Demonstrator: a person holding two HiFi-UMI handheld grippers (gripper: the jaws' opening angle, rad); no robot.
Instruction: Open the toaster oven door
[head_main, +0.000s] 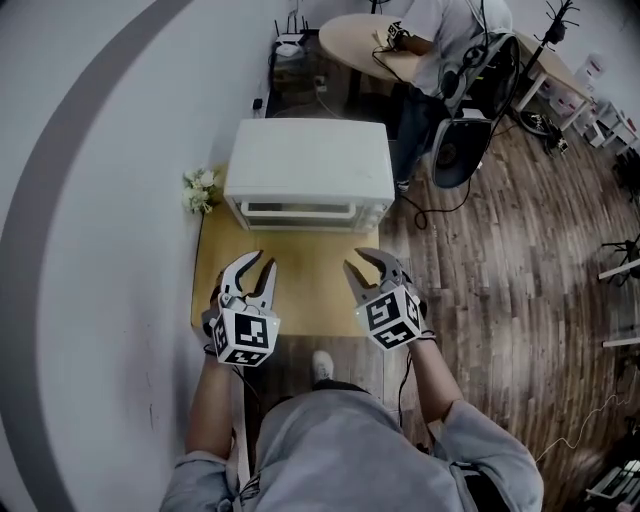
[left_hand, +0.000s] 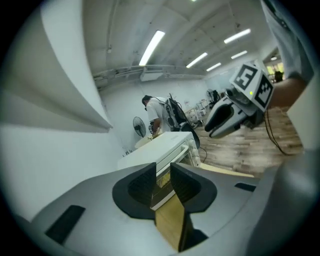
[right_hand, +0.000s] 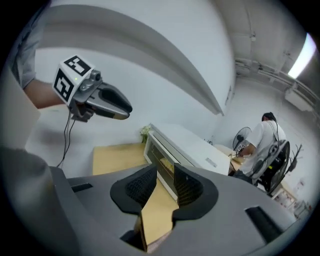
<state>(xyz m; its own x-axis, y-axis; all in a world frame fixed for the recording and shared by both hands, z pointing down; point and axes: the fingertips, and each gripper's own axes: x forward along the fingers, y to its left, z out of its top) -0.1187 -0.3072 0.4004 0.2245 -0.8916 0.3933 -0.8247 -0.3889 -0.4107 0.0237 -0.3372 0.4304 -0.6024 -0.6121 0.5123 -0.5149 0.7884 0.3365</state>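
Jaws parted, empty, on left gripper (head_main: 262, 268) and right gripper (head_main: 360, 264); upper centre, rigid toaster oven door (head_main: 300, 216) likely opens by its handle (head_main: 300, 206).

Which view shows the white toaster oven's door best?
The right gripper view: the white toaster oven's door faces it at an angle, shut, glass and handle showing. The head view shows mainly the oven's top, door foreshortened. In the left gripper view the left claw partly hides it.
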